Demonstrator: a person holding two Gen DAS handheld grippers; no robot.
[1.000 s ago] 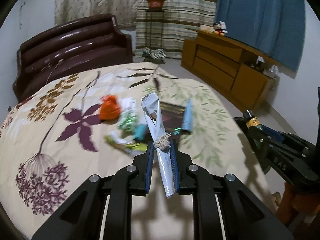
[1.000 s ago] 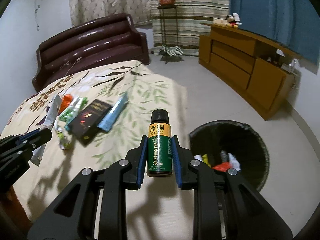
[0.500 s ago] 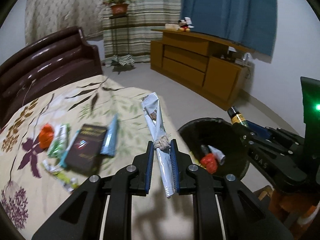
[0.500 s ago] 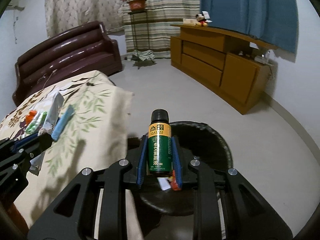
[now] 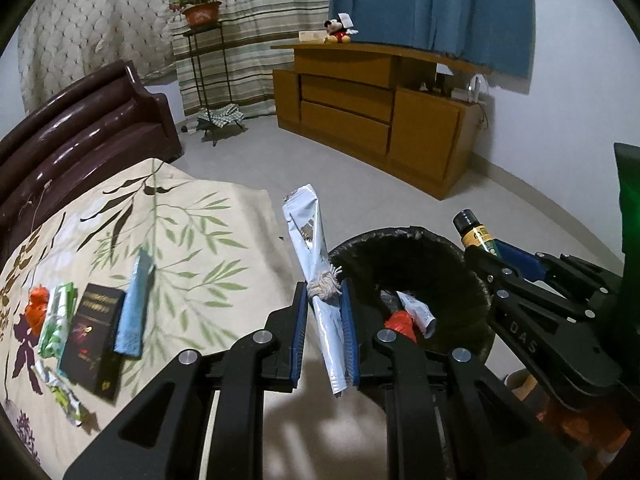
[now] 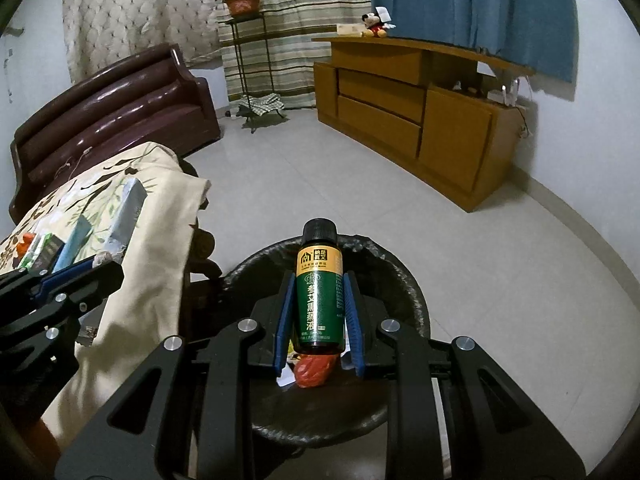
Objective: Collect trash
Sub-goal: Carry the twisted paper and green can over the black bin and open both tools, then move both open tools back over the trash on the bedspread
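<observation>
Both grippers have swung from the bed to the black-lined round bin (image 6: pixel 404 280), the right gripper (image 6: pixel 318 312) clamping the green glass bottle (image 6: pixel 319 300) above it, the left gripper (image 5: pixel 325 320) pinching the silver foil wrapper (image 5: pixel 316 264) near its left rim, so dropping looks imminent.

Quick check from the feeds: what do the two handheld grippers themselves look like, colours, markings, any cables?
Both the left gripper and right gripper are matte black angular linkages with silver round bolts and ribbed blue finger pads. The right one's side shows raised "DAS" lettering. No cables or sleeves visible.
</observation>
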